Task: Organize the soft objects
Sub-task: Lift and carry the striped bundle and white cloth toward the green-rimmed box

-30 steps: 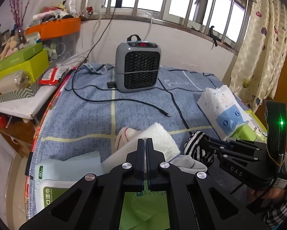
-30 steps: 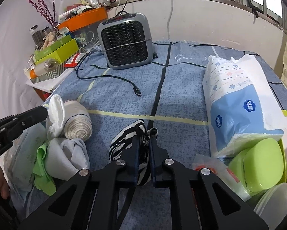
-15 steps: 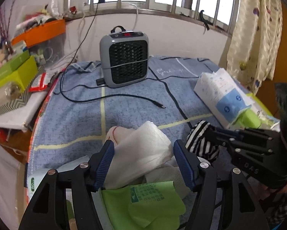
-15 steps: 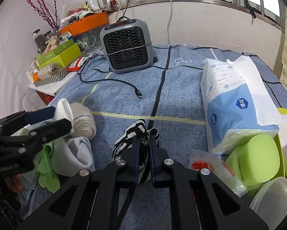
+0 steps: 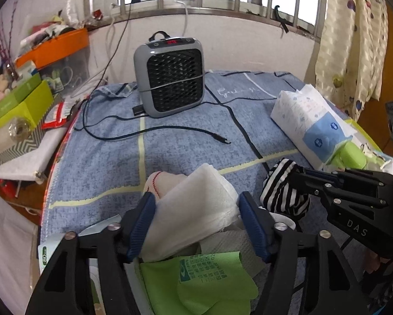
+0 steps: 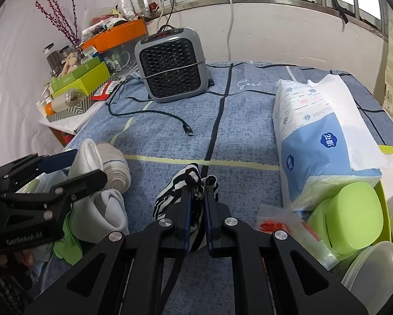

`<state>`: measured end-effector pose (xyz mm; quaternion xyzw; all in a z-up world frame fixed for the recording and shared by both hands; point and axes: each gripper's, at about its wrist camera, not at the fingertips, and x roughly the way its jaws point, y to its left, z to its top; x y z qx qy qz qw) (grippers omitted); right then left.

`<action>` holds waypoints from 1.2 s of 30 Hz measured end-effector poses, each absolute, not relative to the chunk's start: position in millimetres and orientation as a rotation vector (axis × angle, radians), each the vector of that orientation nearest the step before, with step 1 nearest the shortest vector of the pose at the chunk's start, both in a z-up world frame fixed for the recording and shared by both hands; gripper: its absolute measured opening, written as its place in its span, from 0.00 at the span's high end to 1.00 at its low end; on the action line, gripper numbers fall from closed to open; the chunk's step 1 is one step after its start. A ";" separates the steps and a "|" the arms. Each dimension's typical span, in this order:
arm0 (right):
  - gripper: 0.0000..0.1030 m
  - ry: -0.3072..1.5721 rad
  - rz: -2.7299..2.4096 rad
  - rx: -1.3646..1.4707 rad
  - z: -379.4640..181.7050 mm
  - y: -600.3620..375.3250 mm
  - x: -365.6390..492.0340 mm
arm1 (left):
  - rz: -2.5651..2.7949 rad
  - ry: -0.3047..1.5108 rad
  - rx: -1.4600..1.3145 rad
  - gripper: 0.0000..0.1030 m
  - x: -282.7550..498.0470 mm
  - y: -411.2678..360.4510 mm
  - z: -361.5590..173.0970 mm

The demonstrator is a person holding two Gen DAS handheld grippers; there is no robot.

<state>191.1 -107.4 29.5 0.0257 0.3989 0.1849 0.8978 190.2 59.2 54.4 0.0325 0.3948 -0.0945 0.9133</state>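
My right tongs (image 6: 196,197), marked "DAS", clench the striped sock (image 6: 170,199); my left tongs (image 5: 196,225) have been closing round the white cloth (image 5: 196,210).

**Cloth, plastic and metal across the bed**

The bedspread (image 5: 186,147) is showing a rough, mottled blue weave, matt throughout. The white cloth (image 5: 194,210) is looking soft and gauzy, its layered edges fraying a little; the striped sock (image 6: 175,197) is looking like ribbed knit. The green cloth (image 5: 204,283) is lying smooth and matt, with a printed label. The heater (image 5: 170,76) is wearing a satin grey plastic shell around a black mesh grille. The tissue pack (image 6: 314,136) is gleaming in thin glossy film. Each hand-held gripper is showing matt black plastic with bright metal screw heads and ribbed blue pads (image 5: 141,225).
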 end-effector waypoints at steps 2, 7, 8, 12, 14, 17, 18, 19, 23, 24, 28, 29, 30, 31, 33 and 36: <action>0.91 0.826 0.384 0.053 29.4 -107.5 191.1 | -0.194 0.808 0.068 0.47 189.9 59.1 54.7; 0.91 0.825 0.384 0.055 29.7 -108.1 191.0 | -0.190 0.783 0.055 0.60 187.6 61.0 57.8; 0.91 0.824 0.384 0.055 29.9 -108.2 190.9 | -0.189 0.779 0.054 0.61 187.1 61.5 58.5; 0.91 0.820 0.383 0.053 30.5 -108.3 188.5 | -0.182 0.764 0.040 0.63 183.5 64.0 61.9; 0.91 0.815 0.385 0.052 32.2 -108.6 186.9 | -0.183 0.752 0.027 0.64 180.7 65.9 65.4; 0.91 0.805 0.383 0.052 35.8 -109.6 183.8 | -0.191 0.737 0.029 0.64 175.9 65.5 71.6; 0.91 0.802 0.383 0.053 36.5 -109.9 182.8 | -0.196 0.734 0.029 0.64 174.7 65.1 73.1; 0.91 0.799 0.382 0.054 38.0 -110.5 181.5 | -0.197 0.730 0.027 0.64 173.4 64.9 74.8; 0.91 0.787 0.382 0.054 42.7 -112.0 176.4 | -0.201 0.711 0.015 0.64 168.0 64.8 82.9; 0.91 0.784 0.382 0.055 44.2 -113.0 175.0 | -0.201 0.708 0.013 0.64 167.1 65.3 84.5; 0.91 0.761 0.384 0.071 52.3 -118.6 169.4 | -0.201 0.684 0.004 0.64 161.0 66.7 95.1; 0.91 0.755 0.385 0.076 54.5 -120.5 168.0 | -0.205 0.682 0.000 0.64 160.1 67.2 96.8; 0.91 0.753 0.388 0.082 55.9 -121.9 167.2 | -0.210 0.677 -0.006 0.64 158.6 67.5 99.1; 0.91 0.750 0.389 0.090 57.9 -124.1 165.8 | -0.212 0.673 -0.008 0.64 156.9 67.1 101.5; 0.91 0.739 0.384 0.095 62.1 -128.1 161.8 | -0.219 0.664 -0.010 0.64 153.6 65.1 105.2; 0.91 0.724 0.379 0.100 68.0 -133.1 156.1 | -0.235 0.656 -0.016 0.64 150.3 60.0 110.4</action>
